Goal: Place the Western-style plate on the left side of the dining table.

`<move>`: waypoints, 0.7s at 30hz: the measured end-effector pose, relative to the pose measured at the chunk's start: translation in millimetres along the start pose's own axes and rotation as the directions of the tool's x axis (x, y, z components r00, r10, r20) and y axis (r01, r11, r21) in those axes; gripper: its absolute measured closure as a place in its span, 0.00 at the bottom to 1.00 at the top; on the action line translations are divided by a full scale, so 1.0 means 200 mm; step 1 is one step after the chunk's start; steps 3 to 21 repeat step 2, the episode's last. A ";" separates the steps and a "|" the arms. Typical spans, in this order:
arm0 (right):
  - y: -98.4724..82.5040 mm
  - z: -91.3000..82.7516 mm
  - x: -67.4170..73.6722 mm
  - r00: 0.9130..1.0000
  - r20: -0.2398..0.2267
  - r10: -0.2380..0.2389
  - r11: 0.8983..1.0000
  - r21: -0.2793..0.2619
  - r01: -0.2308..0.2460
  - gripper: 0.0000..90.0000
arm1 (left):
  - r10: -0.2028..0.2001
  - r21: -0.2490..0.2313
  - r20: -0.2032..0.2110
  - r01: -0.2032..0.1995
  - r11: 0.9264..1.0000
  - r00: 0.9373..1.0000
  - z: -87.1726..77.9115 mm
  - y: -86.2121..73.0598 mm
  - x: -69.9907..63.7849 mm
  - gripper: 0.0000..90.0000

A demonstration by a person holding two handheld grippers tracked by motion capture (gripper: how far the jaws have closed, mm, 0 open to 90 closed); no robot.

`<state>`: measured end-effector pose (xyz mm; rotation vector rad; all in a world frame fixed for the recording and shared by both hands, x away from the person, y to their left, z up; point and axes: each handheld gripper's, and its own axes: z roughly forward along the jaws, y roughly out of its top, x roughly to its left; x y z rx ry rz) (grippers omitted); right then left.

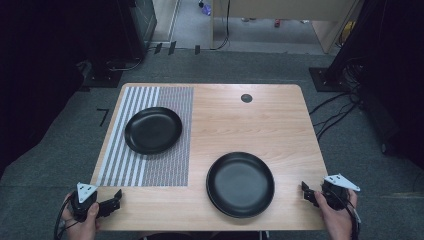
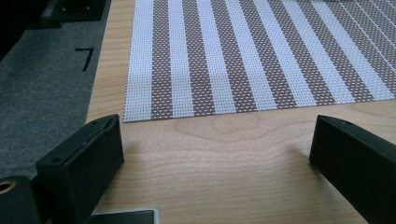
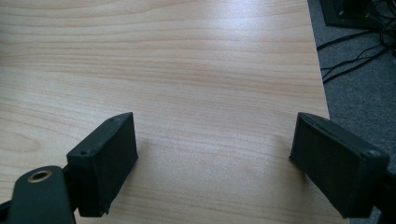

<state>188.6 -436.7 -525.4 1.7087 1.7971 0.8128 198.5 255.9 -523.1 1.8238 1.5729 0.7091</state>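
**Table stock, two plates**

Wooden table [image 1: 220, 125]; striped placemat [image 1: 145, 137] bearing the far plate [image 1: 153, 130]; near plate [image 1: 240, 184] on bare wood between grippers. Left gripper [image 1: 118, 198] and right gripper [image 1: 304, 191]: jaws wide, empty, at near corners.

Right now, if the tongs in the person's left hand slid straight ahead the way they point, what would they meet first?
Probably the striped brown-and-white woven placemat: its near edge lies just ahead of the open left tongs, with bare wooden table between.

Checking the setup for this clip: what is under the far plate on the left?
The far plate sits on a striped placemat that lies flat on the table. The part of the mat beneath the plate is covered.
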 end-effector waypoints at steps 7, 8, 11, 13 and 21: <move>0.00 0.00 0.00 1.000 0.000 0.000 1.000 0.000 0.000 0.15 | 0.001 0.003 0.000 -0.001 1.000 1.000 0.00 0.00 0.00 0.03; 0.00 0.00 0.00 1.000 0.000 0.000 1.000 0.000 0.000 0.15 | 0.001 0.003 0.000 -0.001 1.000 1.000 0.00 0.00 0.00 0.03; 0.00 0.00 0.00 1.000 0.000 0.000 1.000 0.000 0.000 0.15 | 0.001 0.003 0.000 -0.001 1.000 1.000 0.00 0.00 0.00 0.03; 0.00 0.00 0.00 1.000 0.000 0.000 1.000 0.000 0.000 0.15 | 0.001 0.003 0.000 -0.001 1.000 1.000 0.00 0.00 0.00 0.03; 0.00 0.00 0.00 1.000 0.000 0.000 1.000 0.000 0.000 0.15 | 0.001 0.003 0.000 -0.001 1.000 1.000 0.00 0.00 0.00 0.03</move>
